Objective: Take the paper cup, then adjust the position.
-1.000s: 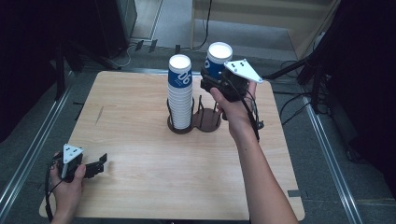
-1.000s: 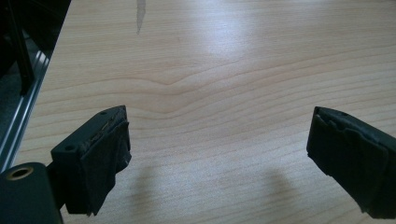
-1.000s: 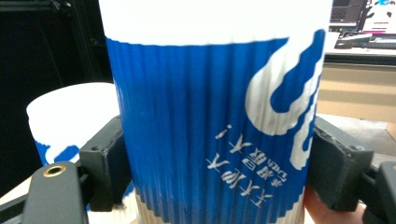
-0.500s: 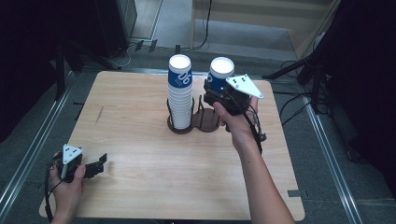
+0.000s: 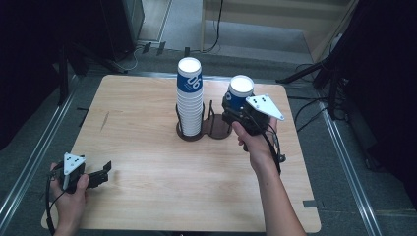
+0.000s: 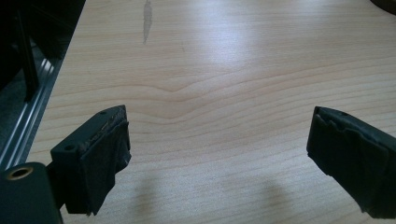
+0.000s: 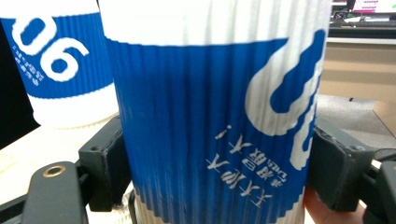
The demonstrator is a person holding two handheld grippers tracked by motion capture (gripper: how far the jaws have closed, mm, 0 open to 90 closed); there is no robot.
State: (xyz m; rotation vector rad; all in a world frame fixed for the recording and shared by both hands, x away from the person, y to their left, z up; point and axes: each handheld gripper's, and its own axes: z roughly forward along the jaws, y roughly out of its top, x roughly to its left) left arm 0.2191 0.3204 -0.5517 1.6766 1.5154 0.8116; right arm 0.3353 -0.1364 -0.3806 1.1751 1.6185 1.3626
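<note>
A tall stack of blue-and-white ribbed paper cups stands upside down in a dark wire holder at the middle of the table. Beside it lies a second round dark holder base with no cups on it. My right gripper is shut on a single upside-down cup, held just right of that base. In the right gripper view the held cup sits between the pads, with the stack behind at left. My left gripper rests open at the front left; its jaws hold nothing.
The wooden table has a metal rail along its left side and another on the right. Cables and dark stands lie on the floor behind and to the right of the table.
My right gripper has come down and a little to the right with the cup, now low beside the bare holder base. The left gripper has stayed where it was.
</note>
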